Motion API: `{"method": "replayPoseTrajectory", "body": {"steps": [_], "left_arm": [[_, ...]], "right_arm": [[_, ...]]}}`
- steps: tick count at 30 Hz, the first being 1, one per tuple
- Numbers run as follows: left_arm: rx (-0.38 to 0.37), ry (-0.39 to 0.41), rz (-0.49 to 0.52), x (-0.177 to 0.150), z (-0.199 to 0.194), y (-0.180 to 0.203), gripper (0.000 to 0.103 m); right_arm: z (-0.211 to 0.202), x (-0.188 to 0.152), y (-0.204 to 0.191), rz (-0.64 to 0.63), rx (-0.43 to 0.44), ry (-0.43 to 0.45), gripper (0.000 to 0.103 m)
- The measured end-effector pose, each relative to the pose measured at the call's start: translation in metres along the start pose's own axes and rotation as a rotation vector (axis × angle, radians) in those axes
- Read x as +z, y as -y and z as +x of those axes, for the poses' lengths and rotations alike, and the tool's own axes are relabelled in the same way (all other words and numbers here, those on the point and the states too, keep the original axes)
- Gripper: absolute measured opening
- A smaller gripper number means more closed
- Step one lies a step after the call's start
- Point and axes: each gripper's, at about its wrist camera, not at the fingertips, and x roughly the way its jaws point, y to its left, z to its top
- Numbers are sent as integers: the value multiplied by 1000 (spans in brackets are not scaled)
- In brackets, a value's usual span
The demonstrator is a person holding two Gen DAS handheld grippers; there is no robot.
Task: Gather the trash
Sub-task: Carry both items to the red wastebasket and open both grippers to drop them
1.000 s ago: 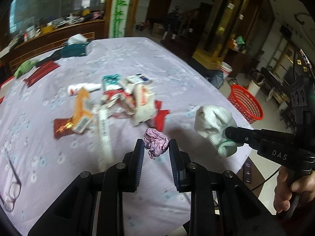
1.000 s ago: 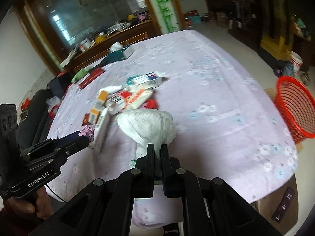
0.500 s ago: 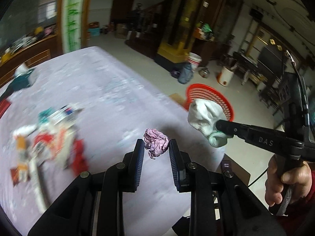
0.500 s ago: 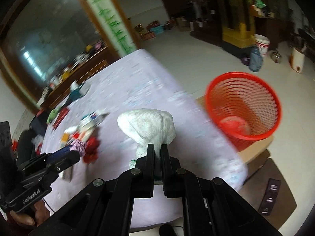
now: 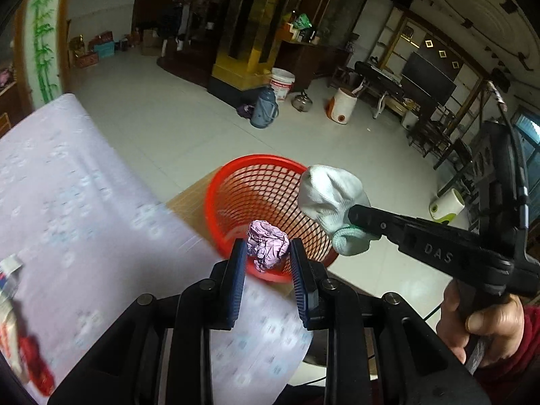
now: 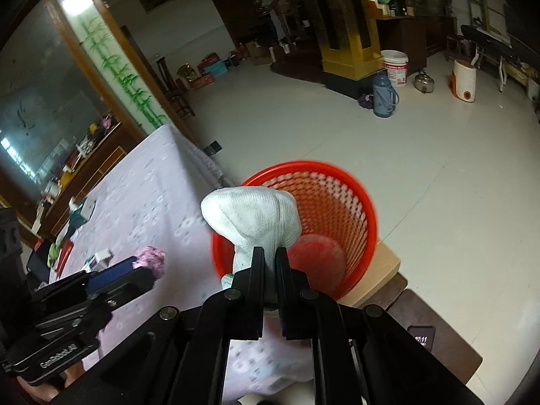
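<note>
Two held items at the red basket (image 5: 270, 202), which stands on the floor just off the corner of the cloth-covered table (image 5: 67, 202). The left gripper (image 5: 268, 260) pinches a crumpled pink wad (image 5: 266, 244) between its blue pads; in the left wrist view the wad lies against the near rim of the basket, close to the table edge. The right gripper (image 6: 268, 266) is pressed together on the cuff of a white sock (image 6: 251, 217), whose toe end bulges beyond the fingers. In the right wrist view the sock overlaps the basket's table-side rim, with the open mouth ahead and to the right of it. Judged from both views, neither item is clearly centred over the opening; each release calls for a short advance away from the table. The right gripper appears the nearer to the mouth.
</note>
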Motion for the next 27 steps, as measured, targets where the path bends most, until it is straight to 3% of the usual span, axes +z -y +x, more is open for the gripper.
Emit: {"method": "replayPoseTrajectory", "body": {"steps": [5, 8, 13, 16, 22, 27], "left_arm": [[4, -25, 13, 27, 43, 10, 27], [42, -37, 1, 35, 58, 10, 53], [47, -30, -54, 40, 59, 6, 53], [69, -29, -83, 35, 48, 0, 53], [147, 4, -174, 11, 15, -22, 55], [228, 39, -265, -21, -26, -43, 55]], "right_arm": [[15, 23, 19, 5, -9, 1, 10], [22, 32, 25, 6, -1, -1, 17], [23, 38, 29, -14, 12, 16, 26], [22, 37, 25, -27, 15, 9, 26], [26, 20, -1, -95, 82, -36, 41], [40, -1, -37, -179, 157, -112, 41]]}}
